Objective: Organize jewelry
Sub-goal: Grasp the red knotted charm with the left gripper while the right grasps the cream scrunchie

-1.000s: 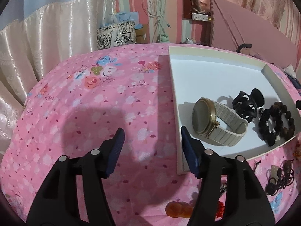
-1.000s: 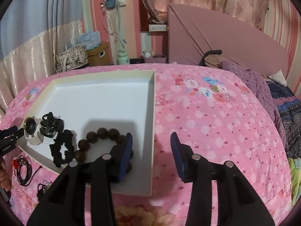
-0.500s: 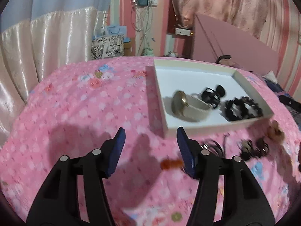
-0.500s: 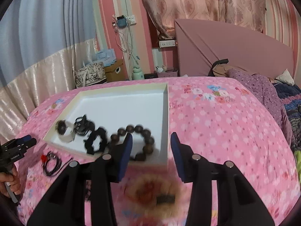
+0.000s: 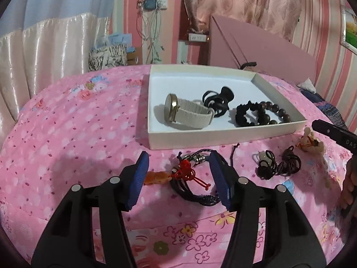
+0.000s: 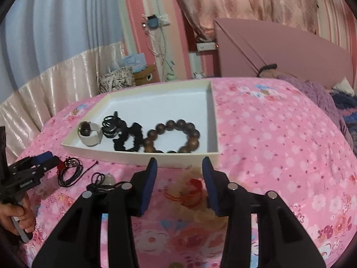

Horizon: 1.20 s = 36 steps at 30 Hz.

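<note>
Pink bedspread (image 5: 78,134): corded pendant (image 5: 178,174) between left gripper (image 5: 178,178) fingers.

I see a bed (image 5: 67,134) under a pink floral quilt, with a mauve headboard (image 5: 256,44) behind it. The walls (image 5: 125,11) carry pink and white stripes. A blue and cream curtain (image 5: 44,33) hangs on one side, a patterned pink curtain (image 5: 245,4) on the other. Cables dangle from a wall socket (image 5: 151,1).
</note>
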Each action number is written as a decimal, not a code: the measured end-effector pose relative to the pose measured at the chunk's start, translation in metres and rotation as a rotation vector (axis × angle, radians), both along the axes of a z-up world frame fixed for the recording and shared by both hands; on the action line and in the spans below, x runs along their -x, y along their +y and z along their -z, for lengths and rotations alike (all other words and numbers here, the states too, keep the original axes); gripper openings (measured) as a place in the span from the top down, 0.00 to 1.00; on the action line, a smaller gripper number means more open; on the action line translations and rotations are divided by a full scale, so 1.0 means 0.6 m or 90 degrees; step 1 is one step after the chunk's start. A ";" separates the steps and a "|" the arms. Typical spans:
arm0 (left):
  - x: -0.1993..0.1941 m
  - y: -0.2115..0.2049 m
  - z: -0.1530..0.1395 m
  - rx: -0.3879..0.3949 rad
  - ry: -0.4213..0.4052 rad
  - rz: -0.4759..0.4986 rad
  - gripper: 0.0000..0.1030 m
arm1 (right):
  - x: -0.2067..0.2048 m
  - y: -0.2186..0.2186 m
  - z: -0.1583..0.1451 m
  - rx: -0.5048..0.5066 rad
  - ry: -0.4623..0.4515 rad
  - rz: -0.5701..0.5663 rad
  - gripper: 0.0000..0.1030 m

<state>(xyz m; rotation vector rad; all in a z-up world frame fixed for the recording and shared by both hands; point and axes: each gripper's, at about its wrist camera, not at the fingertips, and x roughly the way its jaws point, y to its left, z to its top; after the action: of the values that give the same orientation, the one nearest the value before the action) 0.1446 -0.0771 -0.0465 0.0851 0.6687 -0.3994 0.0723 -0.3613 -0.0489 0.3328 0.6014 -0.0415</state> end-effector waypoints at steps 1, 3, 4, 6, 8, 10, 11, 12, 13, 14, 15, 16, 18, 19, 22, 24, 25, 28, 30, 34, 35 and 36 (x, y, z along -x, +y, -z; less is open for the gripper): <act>-0.002 -0.001 0.001 0.002 0.005 0.006 0.53 | 0.002 -0.006 0.000 -0.006 -0.003 0.006 0.59; -0.011 -0.009 0.008 -0.005 0.020 0.011 0.67 | 0.010 -0.020 -0.004 -0.006 -0.010 0.029 0.59; -0.013 -0.009 0.010 -0.003 0.026 0.013 0.70 | 0.012 -0.027 -0.003 -0.003 -0.008 0.040 0.59; -0.017 -0.005 0.013 0.005 0.035 0.013 0.82 | 0.014 -0.047 0.004 -0.010 0.007 0.064 0.59; -0.017 0.002 0.013 0.024 0.037 0.012 0.92 | 0.011 -0.062 0.016 -0.022 0.028 0.062 0.59; -0.012 0.007 0.009 0.033 0.026 0.005 0.96 | 0.007 -0.063 0.022 -0.018 0.042 0.055 0.59; -0.010 0.009 0.008 0.035 0.022 0.007 0.96 | 0.005 -0.060 0.023 -0.016 0.043 0.048 0.59; -0.009 0.012 0.008 0.038 0.021 0.004 0.97 | 0.002 -0.054 0.024 -0.013 0.045 0.037 0.59; -0.007 0.018 0.006 0.045 0.017 -0.001 0.97 | 0.000 -0.049 0.024 -0.009 0.047 0.031 0.59; -0.005 0.023 0.004 0.050 0.015 -0.003 0.97 | -0.002 -0.044 0.026 -0.002 0.051 0.025 0.59; -0.004 0.030 0.003 0.056 0.015 -0.006 0.97 | -0.004 -0.041 0.028 0.005 0.055 0.024 0.59; -0.005 0.036 0.004 0.063 0.017 -0.012 0.97 | -0.005 -0.041 0.031 0.009 0.057 0.032 0.59; -0.006 0.044 0.004 0.070 0.021 -0.015 0.97 | -0.005 -0.049 0.034 0.002 0.059 0.041 0.59; -0.008 0.046 0.005 0.071 0.024 -0.018 0.97 | -0.005 -0.055 0.037 -0.006 0.063 0.048 0.59; -0.005 0.046 0.003 0.068 0.020 -0.016 0.97 | -0.009 -0.059 0.045 -0.008 0.077 0.051 0.59; -0.001 0.045 0.000 0.065 0.011 -0.013 0.97 | -0.014 -0.055 0.050 -0.004 0.089 0.045 0.60; -0.001 0.045 0.001 0.063 0.012 -0.014 0.97 | -0.016 -0.053 0.053 -0.001 0.095 0.039 0.60; -0.002 0.050 0.001 0.068 0.016 -0.017 0.97 | -0.024 -0.044 0.059 0.007 0.110 0.022 0.79; -0.003 0.056 0.000 0.076 0.016 -0.021 0.97 | -0.020 -0.047 0.057 0.003 0.099 0.023 0.88; -0.001 0.070 -0.008 0.100 0.007 -0.026 0.97 | 0.000 -0.056 0.032 -0.022 0.034 0.030 0.90; -0.001 0.073 -0.011 0.102 0.002 -0.029 0.97 | 0.004 -0.057 0.026 -0.027 0.020 0.031 0.90; 0.000 0.073 -0.011 0.102 0.001 -0.030 0.97 | 0.008 -0.059 0.019 -0.033 0.006 0.030 0.90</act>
<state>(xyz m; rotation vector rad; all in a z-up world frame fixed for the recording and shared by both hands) 0.1445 -0.0330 -0.0397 -0.0827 0.6362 -0.4060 0.0673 -0.3967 -0.0606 0.3976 0.6041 -0.0734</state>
